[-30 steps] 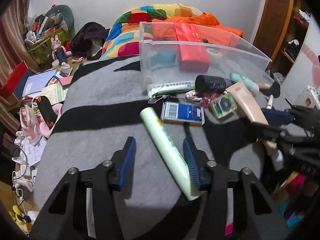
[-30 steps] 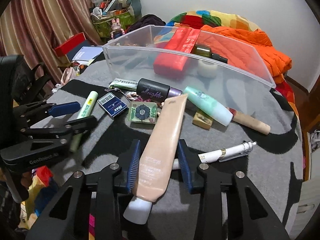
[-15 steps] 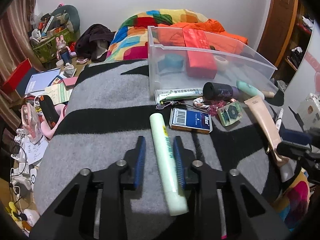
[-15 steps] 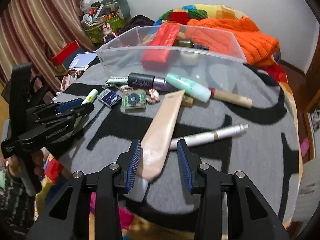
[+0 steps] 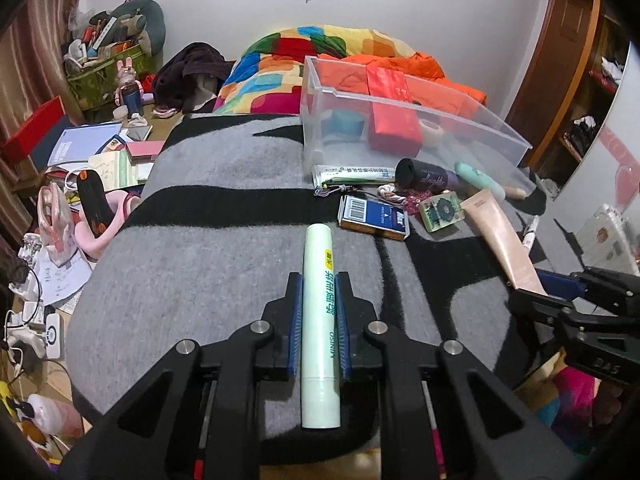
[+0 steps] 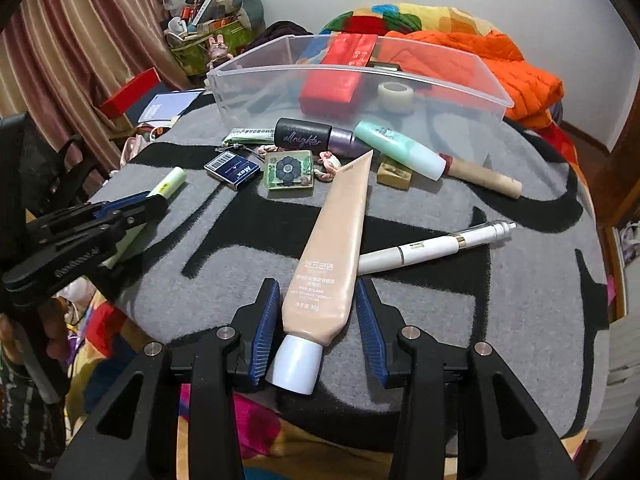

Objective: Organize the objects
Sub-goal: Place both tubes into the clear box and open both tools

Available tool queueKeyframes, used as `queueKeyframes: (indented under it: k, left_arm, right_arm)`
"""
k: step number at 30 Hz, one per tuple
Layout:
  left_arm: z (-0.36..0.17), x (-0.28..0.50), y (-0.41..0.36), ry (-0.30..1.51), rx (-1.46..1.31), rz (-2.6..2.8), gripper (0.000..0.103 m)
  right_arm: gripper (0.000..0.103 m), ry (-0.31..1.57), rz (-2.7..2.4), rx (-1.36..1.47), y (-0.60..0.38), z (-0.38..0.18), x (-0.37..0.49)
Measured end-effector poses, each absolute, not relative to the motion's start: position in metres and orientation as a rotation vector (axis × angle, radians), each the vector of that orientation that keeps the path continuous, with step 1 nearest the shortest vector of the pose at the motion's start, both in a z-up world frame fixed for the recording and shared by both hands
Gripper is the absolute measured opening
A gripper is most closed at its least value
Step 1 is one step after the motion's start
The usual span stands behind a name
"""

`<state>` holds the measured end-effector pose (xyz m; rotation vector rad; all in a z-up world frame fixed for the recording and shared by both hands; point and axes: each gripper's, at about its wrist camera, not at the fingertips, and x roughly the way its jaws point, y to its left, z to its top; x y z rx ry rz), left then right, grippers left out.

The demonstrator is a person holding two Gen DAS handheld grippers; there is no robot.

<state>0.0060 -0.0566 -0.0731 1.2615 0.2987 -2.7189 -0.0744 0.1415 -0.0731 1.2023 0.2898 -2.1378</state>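
Left gripper point(image 5: 319, 292): blue pads pressed against both sides of the pale green tube point(image 5: 320, 320), clamped on it mid-length; tube lies along the fingers, far end pointing toward the clear bin point(image 5: 400, 132), near end toward the camera, over the grey and black blanket point(image 5: 200, 264). Half a second ago these fingers stood a little off the tube; a second ago they were wide apart with the tube lying slantwise between them. Right gripper point(image 6: 316, 312): fingers apart, straddling the cap end of the beige tube point(image 6: 336, 248), a gap showing on each side, nothing gripped. That spacing looks the same as a second ago; the tube sits deeper between the fingers than half a second ago. The beige tube's sealed end points toward the bin and lies over a white pen point(image 6: 432, 248). Just in front of the bin: a blue box point(image 6: 234, 168), a green flowered tile point(image 6: 289, 170), a black and purple bottle point(image 6: 316, 136), a mint bottle point(image 6: 400, 150). Inside the bin: a red box point(image 6: 336, 80) and a roll of tape point(image 6: 396, 94).
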Motion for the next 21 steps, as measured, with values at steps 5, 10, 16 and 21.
queueKeyframes:
  k: [5, 10, 16, 21]
  left_arm:
    - [-0.057, 0.008, -0.051, 0.27, 1.216, -2.76, 0.015]
    - [-0.035, 0.005, -0.044, 0.261, 1.152, -2.814, 0.015]
    - [-0.011, -0.006, -0.037, 0.244, 1.079, -2.865, 0.015]
    - [0.008, -0.022, -0.036, 0.237, 1.031, -2.896, 0.015]
  right_arm:
    - [0.029, 0.259, -2.158, 1.18, 0.147, -0.068, -0.07]
    - [0.029, 0.219, -2.195, 1.123, 0.153, -0.049, -0.068]
    - [0.029, 0.181, -2.241, 1.049, 0.161, -0.022, -0.076]
    - [0.029, 0.187, -2.287, 0.979, 0.161, -0.002, -0.088]
